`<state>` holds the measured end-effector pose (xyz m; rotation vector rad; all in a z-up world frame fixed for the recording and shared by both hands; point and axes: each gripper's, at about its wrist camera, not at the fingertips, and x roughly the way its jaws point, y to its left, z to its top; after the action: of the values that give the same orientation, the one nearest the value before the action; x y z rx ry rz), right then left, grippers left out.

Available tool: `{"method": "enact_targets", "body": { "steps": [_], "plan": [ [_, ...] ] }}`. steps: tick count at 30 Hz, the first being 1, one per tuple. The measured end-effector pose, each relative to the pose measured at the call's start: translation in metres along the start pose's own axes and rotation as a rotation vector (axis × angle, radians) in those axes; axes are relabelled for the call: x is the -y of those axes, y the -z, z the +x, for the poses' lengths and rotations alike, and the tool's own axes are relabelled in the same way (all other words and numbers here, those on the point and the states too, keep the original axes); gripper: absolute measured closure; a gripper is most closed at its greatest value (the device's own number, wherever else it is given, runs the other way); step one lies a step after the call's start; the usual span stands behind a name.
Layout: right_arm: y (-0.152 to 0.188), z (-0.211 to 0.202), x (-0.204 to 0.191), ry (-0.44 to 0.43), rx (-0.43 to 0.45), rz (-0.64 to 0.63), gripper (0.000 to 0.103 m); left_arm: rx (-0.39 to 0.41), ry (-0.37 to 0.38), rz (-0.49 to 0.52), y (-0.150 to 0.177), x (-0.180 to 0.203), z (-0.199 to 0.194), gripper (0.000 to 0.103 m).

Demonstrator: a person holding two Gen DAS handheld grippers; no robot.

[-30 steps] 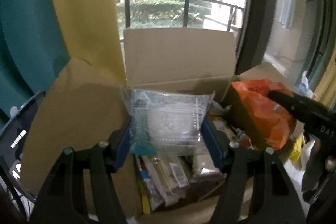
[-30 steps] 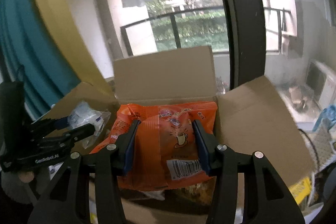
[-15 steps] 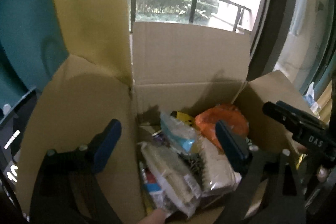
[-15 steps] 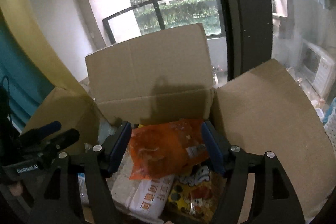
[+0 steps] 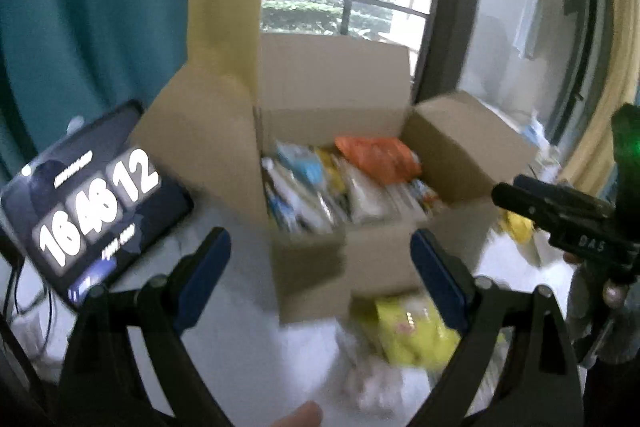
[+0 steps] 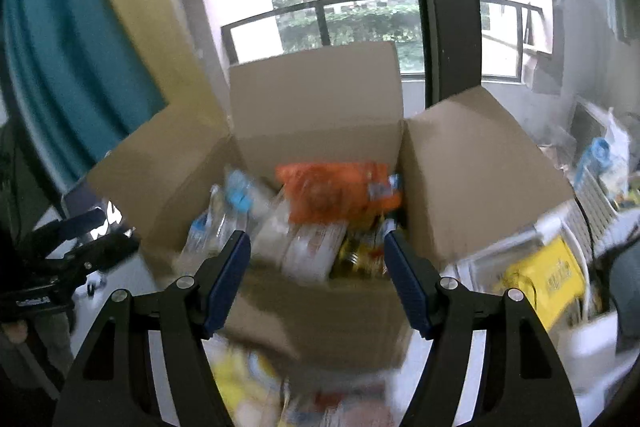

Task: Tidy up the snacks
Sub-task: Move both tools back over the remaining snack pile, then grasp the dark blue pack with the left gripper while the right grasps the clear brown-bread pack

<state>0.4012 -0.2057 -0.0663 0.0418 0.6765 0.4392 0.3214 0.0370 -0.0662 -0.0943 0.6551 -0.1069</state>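
Left gripper (image 5: 320, 267) released, jaws wide, nothing between pads, hovers short of cardboard box (image 5: 332, 99). Right gripper (image 6: 316, 267) also spread and empty, box front wall blurred behind it. Orange snack bag (image 6: 336, 191) lies inside box on top of other packets, toward back right corner. Clear packet with blue print (image 5: 300, 163) in box, left side. Rest of packets smeared by motion blur, labels unreadable. Yellow bag (image 5: 412, 331) on table outside box, near side, edges fuzzy. Tablet (image 5: 92, 203) left of box shows clock digits. Fingertip (image 5: 300, 417) cut off at bottom edge.
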Motion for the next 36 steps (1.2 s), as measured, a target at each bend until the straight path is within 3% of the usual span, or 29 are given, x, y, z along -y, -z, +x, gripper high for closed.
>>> {"method": "enact_targets", "body": {
  "steps": [10, 15, 21, 29, 36],
  "plan": [
    [0.084, -0.066, -0.039, -0.001, -0.05, -0.08, 0.031, -0.086, 0.015, 0.022, 0.088, 0.01, -0.047, 0.011],
    [0.118, -0.086, -0.042, 0.02, -0.071, -0.048, 0.031, -0.105, 0.042, -0.012, 0.114, 0.014, -0.059, 0.011],
    [0.148, -0.105, -0.04, 0.045, -0.09, -0.005, 0.031, -0.127, 0.073, -0.025, 0.143, 0.027, -0.074, 0.011],
    [0.182, -0.119, -0.031, 0.077, -0.114, 0.042, 0.031, -0.216, 0.167, -0.008, 0.189, 0.062, -0.084, 0.011],
    [0.203, -0.135, -0.024, 0.093, -0.1, 0.056, 0.031, -0.269, 0.17, 0.029, 0.212, 0.087, -0.085, 0.011]
  ]
}}
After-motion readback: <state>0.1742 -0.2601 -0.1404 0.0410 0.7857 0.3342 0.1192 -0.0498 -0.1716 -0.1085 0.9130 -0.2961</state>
